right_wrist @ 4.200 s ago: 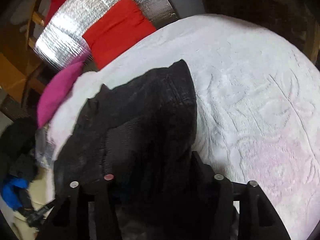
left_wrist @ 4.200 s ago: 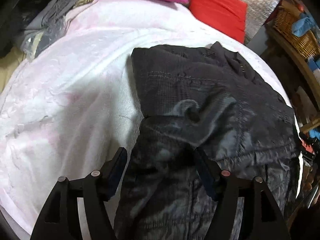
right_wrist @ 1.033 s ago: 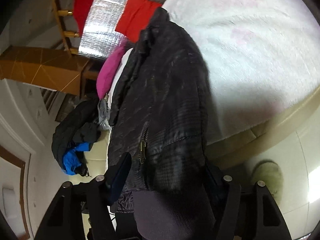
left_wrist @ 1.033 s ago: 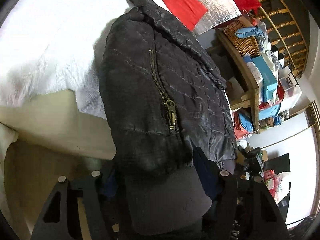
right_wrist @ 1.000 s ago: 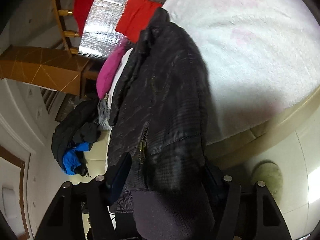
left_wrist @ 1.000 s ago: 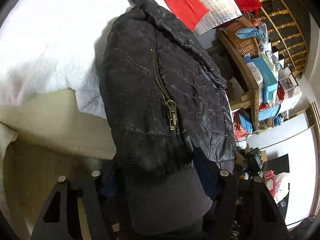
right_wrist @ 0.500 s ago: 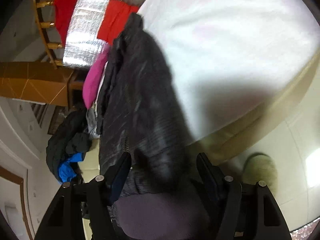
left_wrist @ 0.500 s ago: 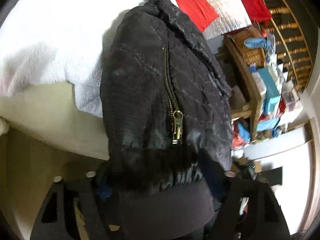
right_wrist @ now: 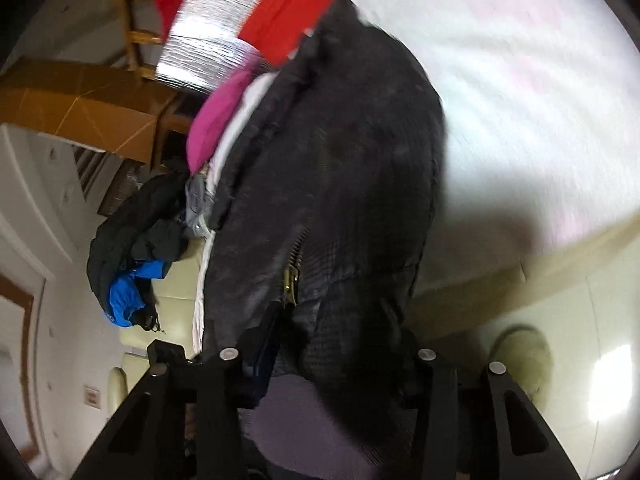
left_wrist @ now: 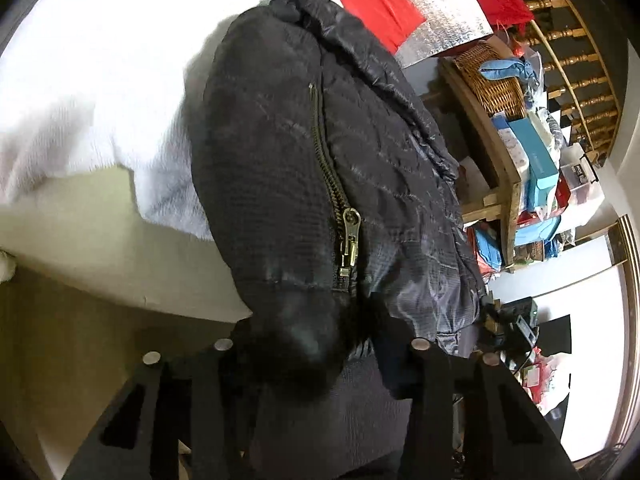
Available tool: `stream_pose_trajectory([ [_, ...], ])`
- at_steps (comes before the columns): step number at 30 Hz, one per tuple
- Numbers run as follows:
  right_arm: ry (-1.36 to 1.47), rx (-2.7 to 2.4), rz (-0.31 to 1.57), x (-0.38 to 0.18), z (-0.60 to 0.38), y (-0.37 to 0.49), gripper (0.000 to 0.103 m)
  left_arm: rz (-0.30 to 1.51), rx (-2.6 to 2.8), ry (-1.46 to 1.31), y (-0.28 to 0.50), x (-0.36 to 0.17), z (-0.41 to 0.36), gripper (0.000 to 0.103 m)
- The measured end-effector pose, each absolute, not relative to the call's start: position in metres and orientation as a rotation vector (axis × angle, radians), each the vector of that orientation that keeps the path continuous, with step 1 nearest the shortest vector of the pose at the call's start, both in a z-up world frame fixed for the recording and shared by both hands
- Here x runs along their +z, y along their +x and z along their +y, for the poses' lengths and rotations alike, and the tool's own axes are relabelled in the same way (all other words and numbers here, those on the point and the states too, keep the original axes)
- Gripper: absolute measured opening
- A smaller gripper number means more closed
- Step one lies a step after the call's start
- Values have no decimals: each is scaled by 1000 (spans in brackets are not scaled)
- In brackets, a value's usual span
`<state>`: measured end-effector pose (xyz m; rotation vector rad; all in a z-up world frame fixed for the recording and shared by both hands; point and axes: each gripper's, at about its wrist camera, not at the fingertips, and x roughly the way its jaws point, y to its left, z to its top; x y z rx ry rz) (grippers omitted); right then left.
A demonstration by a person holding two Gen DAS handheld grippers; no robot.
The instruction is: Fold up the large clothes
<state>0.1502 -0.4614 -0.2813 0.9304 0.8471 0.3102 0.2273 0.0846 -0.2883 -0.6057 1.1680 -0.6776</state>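
Black jacket [left_wrist: 280, 152] hem bunched between left gripper [left_wrist: 316, 344] fingers, right gripper [right_wrist: 332, 356] likewise

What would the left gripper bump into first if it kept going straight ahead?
The left gripper is already clamped on the jacket, so it meets more jacket first; beyond lies the bed, though depth is unclear.

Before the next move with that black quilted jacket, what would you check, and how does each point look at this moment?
1. Left gripper clamped on the black quilted jacket: ok.
2. Right gripper clamped on its ribbed hem: ok.
3. Brass zipper closed to the hem: ok.
4. Jacket's far end resting on the white bedspread: cannot tell.
5. Sleeves tucked flat: cannot tell.
6. Right view sharp enough to judge by: not ok, blurred.
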Motion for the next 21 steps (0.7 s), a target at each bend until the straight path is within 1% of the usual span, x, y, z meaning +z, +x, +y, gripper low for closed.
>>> stream_pose_trajectory([
  [2,920,305,860,-281,-462,153,46,1168,-676,-597,228,-289,84,48],
  [3,924,281,887,-287,-462,156,47,1184,-669,-591,230,-292,82,53],
  [4,944,260,920,-294,-462,158,53,1209,-666,-608,231,-297,80,70],
  [5,981,248,961,-303,-462,162,65,1229,-672,-632,232,-302,80,75],
  [6,1008,242,978,-309,-463,163,69,1252,-682,-671,233,-308,82,75],
  [7,1028,244,977,-313,-462,165,70,1259,-682,-689,234,-310,81,73],
  [8,1018,256,965,-313,-461,165,70,1249,-681,-688,234,-309,82,66],
  [9,990,275,947,-308,-458,166,70,1227,-683,-679,233,-305,82,58],
  [10,960,287,931,-301,-456,165,68,1206,-689,-662,232,-299,83,46],
  [11,933,296,919,-293,-454,165,60,1188,-692,-649,231,-293,84,38],
  [12,897,298,902,-283,-452,164,52,1170,-699,-640,231,-286,84,35],
  [13,883,307,880,-274,-452,163,43,1146,-708,-631,229,-278,85,29],
  [14,884,315,863,-267,-451,162,40,1128,-715,-626,229,-271,84,25],
  [16,885,347,825,-255,-451,160,40,1078,-728,-607,228,-256,81,25],
  [17,876,352,826,-253,-451,162,40,1072,-726,-590,228,-254,79,27],
  [18,867,334,845,-255,-450,164,40,1082,-720,-574,229,-254,75,32],
  [19,875,312,879,-261,-450,166,43,1104,-712,-564,231,-258,72,53],
  [20,895,299,917,-269,-449,169,55,1159,-718,-574,233,-270,67,73],
  [21,934,291,954,-278,-449,171,65,1195,-723,-587,234,-279,67,75],
])
